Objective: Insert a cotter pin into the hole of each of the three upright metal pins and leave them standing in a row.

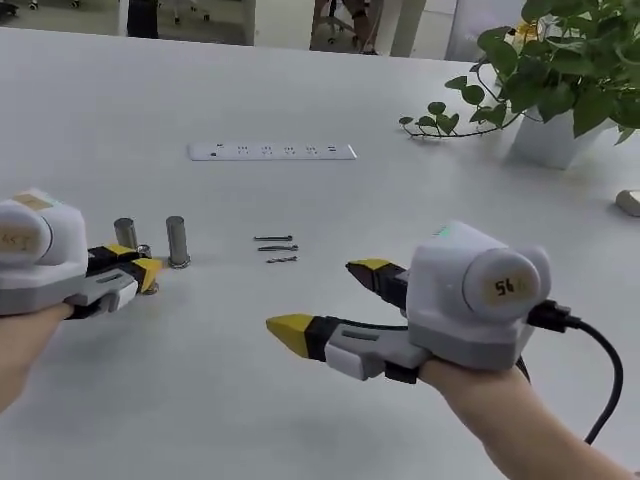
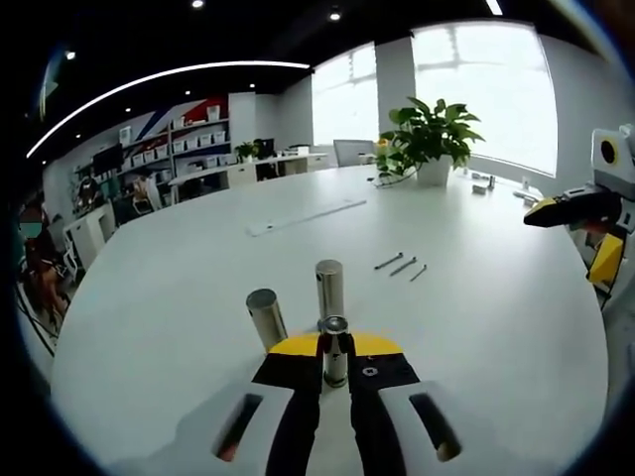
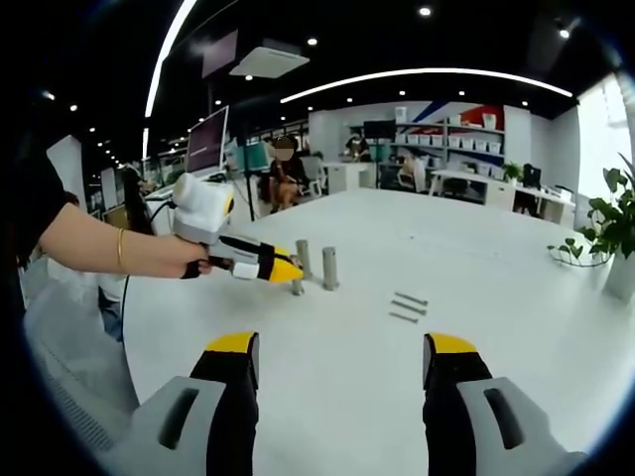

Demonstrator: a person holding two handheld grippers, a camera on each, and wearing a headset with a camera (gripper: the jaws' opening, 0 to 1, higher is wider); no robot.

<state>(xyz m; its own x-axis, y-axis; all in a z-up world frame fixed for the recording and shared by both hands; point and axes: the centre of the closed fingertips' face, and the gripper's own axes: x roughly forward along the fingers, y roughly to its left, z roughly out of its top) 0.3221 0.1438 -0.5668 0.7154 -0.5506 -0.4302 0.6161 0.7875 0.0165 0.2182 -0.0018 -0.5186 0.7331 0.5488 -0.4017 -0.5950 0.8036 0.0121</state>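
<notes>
1. My left gripper (image 2: 334, 347) is squeezed shut on the near pin (image 2: 335, 329), which stands up on the table (image 1: 300, 90) at the left. I think I hold it so it will not tip or turn when a cotter pin goes in
2. The other two pins (image 1: 177, 241) (image 1: 125, 233) stand just behind it, close together
3. The three cotter pins (image 1: 275, 248) lie flat in the middle, well apart from the pins, easy for my other tool to reach
4. My right gripper (image 3: 342, 344) has its jaws wide apart and holds nothing. It hangs over the table at the near right, pointing left
5. My left hand sits low, with the tool pointing right
</notes>
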